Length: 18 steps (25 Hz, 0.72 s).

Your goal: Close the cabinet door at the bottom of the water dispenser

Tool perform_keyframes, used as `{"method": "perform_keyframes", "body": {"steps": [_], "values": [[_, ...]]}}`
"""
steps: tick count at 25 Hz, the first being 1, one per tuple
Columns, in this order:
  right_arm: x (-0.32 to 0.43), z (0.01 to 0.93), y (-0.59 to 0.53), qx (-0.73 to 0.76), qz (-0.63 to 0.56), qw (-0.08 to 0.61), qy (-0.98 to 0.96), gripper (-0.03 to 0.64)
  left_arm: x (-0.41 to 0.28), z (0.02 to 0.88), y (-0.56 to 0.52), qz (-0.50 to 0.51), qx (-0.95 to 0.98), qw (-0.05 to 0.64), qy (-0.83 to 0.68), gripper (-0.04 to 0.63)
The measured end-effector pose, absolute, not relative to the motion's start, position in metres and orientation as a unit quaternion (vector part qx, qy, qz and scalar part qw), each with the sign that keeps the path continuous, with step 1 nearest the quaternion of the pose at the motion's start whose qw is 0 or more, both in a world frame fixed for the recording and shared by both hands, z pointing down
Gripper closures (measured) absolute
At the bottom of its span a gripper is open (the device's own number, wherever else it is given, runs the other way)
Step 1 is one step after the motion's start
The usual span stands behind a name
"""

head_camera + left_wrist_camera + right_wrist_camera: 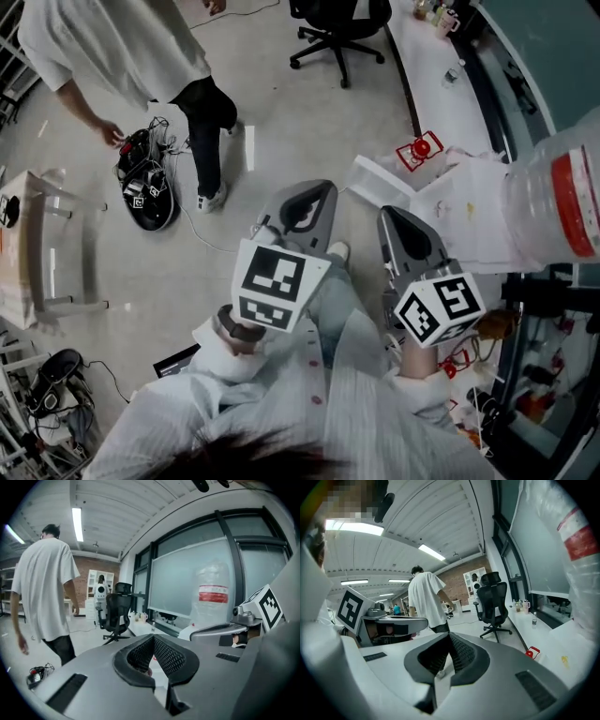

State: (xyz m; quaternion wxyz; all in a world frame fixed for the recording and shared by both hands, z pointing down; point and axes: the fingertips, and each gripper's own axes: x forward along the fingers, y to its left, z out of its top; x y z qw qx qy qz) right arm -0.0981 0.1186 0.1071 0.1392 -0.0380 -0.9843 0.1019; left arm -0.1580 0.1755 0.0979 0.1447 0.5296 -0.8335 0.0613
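The water dispenser's big clear bottle [561,199] with a red label stands at the right edge of the head view. It also shows ahead in the left gripper view [212,595] and close on the right in the right gripper view [580,550]. No view shows the cabinet door at the dispenser's bottom. My left gripper [312,190] and right gripper [396,216] are held side by side in front of my chest, left of the bottle. The left gripper [152,639] is shut with nothing between its pads. So is the right gripper [449,637].
A person in a white T-shirt [122,47] stands at the far left over a tangle of cables [145,183] on the floor. A black office chair [342,23] is further ahead. A white ledge [427,56] runs along the window. A small red object [419,148] lies near the ledge.
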Motion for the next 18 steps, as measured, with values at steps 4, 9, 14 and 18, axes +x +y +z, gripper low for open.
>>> {"method": "perform_keyframes", "body": {"steps": [4,9,14,18], "values": [[-0.139,0.106,0.078,-0.035,0.109,0.148,-0.982,0.603,-0.197,0.097,0.133,0.062,0.532,0.153,-0.831,0.586],[-0.177,0.107,0.028,-0.03,0.112,0.158,-0.981,0.603,-0.238,0.098,0.081,0.063,0.539,0.162,-0.824,0.586],[-0.198,0.115,-0.008,-0.022,0.121,0.167,-0.978,0.603,-0.261,0.106,0.048,0.065,0.541,0.173,-0.821,0.586],[-0.212,0.124,-0.026,-0.014,0.132,0.178,-0.975,0.603,-0.277,0.115,0.031,0.069,0.544,0.186,-0.815,0.586]]}}
